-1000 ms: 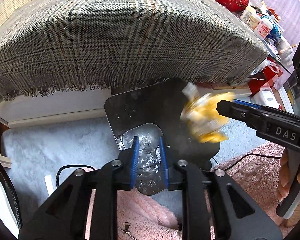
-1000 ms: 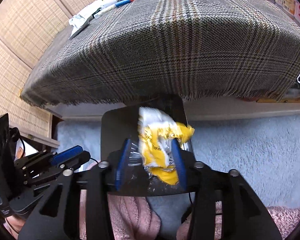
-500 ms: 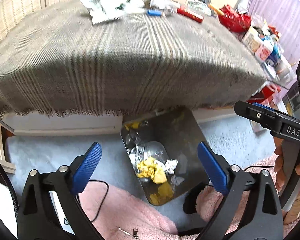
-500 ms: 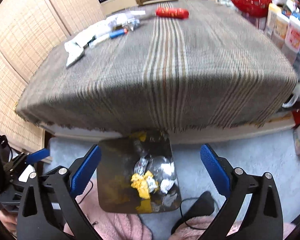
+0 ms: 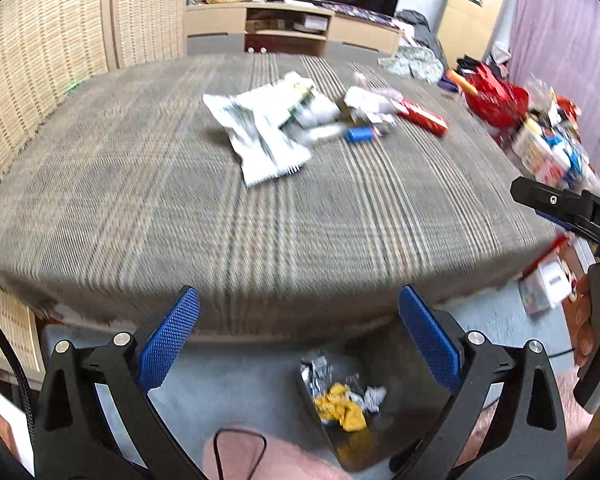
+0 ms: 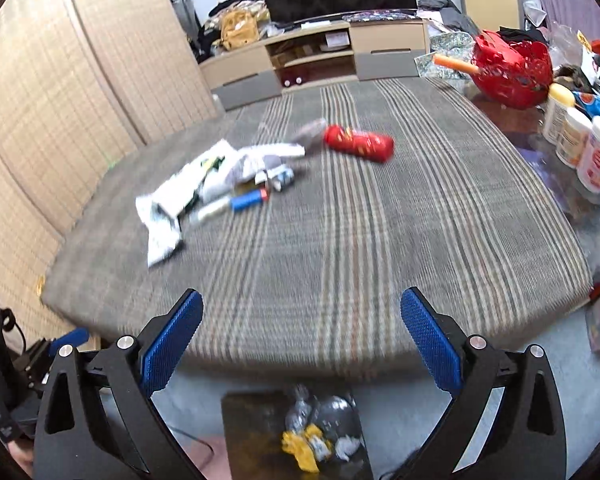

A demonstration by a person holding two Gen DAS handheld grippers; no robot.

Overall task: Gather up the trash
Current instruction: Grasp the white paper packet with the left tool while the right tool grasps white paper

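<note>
Living room, woven screens at nine o'clock, low media cabinet [image 6: 316, 56] at twelve; a table under a plaid cloth [image 5: 260, 216] fills the middle of both views, blurred by motion; grey carpet [image 6: 540, 380] below its near edge. On the cloth, toward twelve: a white crumpled wrapper [image 5: 260, 136], a blue-capped tube [image 6: 236, 203] just beside it, a red packet [image 6: 358, 142] at one o'clock, apart from the white pile. At two o'clock, off the cloth's edge: a red basket [image 6: 510, 68] and several white bottles [image 6: 580, 140]. At six o'clock on the carpet, partly under the table edge: the dark trash bin [image 6: 252, 432], holding a yellow wrapper [image 5: 342, 406] and crumpled foil [image 6: 320, 408]. My left gripper [image 5: 300, 344]: blue pads spread wide, nothing between them, above the bin. My right gripper [image 6: 302, 348]: likewise spread wide and holding nothing, the bin at six o'clock beneath it; in the left view its black body shows at three o'clock.
</note>
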